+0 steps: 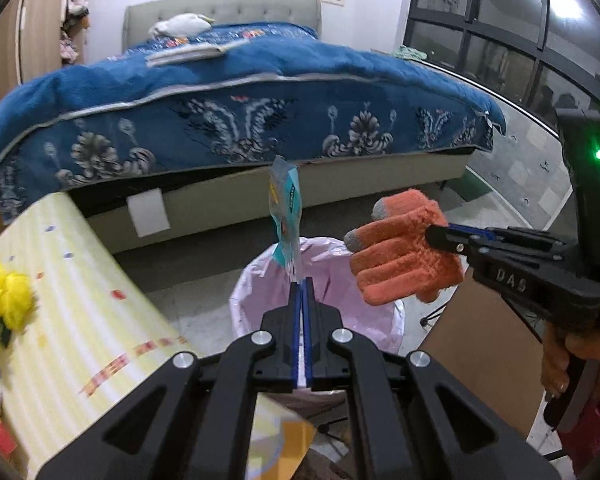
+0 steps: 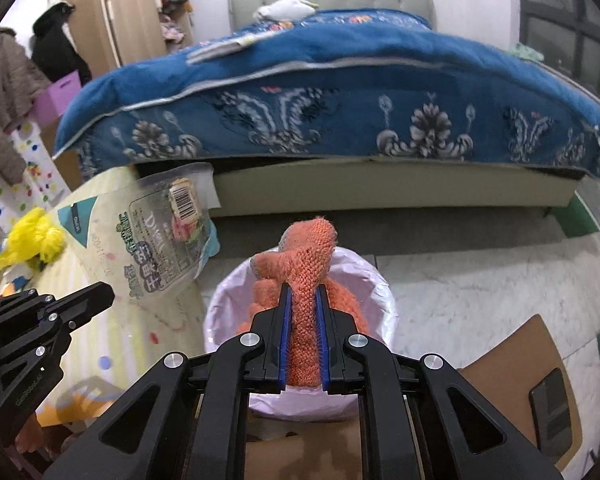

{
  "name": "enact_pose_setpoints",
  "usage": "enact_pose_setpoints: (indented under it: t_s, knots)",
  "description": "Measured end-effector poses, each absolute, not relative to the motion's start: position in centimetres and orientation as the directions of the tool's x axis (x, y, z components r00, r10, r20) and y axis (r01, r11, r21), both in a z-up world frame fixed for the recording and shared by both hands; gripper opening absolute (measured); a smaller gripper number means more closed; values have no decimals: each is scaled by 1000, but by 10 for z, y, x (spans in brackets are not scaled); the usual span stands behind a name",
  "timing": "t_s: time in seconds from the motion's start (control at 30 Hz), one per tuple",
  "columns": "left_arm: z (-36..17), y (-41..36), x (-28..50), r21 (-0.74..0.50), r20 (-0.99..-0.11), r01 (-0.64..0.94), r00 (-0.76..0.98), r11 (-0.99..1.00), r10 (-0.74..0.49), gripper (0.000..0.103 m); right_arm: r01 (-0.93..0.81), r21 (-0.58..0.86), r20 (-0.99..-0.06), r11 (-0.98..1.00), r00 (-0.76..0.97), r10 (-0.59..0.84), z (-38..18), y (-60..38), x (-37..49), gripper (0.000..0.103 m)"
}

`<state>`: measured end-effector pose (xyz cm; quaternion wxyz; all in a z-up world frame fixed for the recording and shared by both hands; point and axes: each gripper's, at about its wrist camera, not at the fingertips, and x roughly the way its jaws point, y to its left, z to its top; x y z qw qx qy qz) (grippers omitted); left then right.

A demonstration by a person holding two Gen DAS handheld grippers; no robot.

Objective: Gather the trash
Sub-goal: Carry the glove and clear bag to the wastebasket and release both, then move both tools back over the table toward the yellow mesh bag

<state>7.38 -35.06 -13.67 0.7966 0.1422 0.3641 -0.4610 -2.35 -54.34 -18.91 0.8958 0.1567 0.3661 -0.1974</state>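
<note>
On the left, a yellow toy [image 2: 32, 240] lies on the striped mat [image 1: 80, 300]. The left gripper [image 1: 302, 284] is clamped tight on a thin plastic wrapper [image 1: 286, 212] — it stands up over the pink-lined trash bin [image 1: 256, 280]. To the right, the right gripper [image 2: 304, 300] pinches an orange knit glove [image 2: 306, 268] above the same bin, the blue-covered bed [image 2: 340, 92] behind.

Bright indoor light, ceiling lamp glare [image 1: 568, 8] on dark window, fisheye bend w/ black corners, slight motion blur.
</note>
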Motion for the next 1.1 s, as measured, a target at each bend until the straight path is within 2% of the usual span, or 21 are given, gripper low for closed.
enact_pose_setpoints:
  t_s: [0.2,0.27,0.3,0.33,0.4,0.5,0.63,0.87,1.1]
  knots:
    - [-154,-385,89,-144,-746,854,238,500,-622,2,479,172,-760,861,620,-194,-220,-568,-3,15]
    - [-157,-388,93,-144,-754,853,234,502,-614,17,477,185,-772,859,612,-174,-229,-574,5,18]
    - [-158,-388,95,-140,-755,847,244,513,-609,31,481,185,-777,857,605,-172,-233,-576,8,21]
    - [-157,-386,96,-140,-752,844,250,518,-610,37,483,188,-780,855,603,-169,-235,-578,10,25]
    - [-153,-380,98,-136,-747,835,266,533,-609,38,493,193,-783,848,598,-170,-234,-579,9,29]
    - [-144,-361,98,-117,-742,813,310,571,-594,43,489,219,-763,844,625,-164,-220,-575,-1,29]
    - [-128,-322,91,-92,-731,767,381,635,-566,44,450,221,-721,865,673,-166,-189,-554,-19,29]
    - [-103,-258,72,-92,-710,694,457,714,-535,46,328,218,-662,919,742,-108,-147,-498,-34,29]
    - [-84,-194,54,-61,-700,604,541,794,-465,53,189,192,-638,963,770,-24,-125,-436,-32,29]
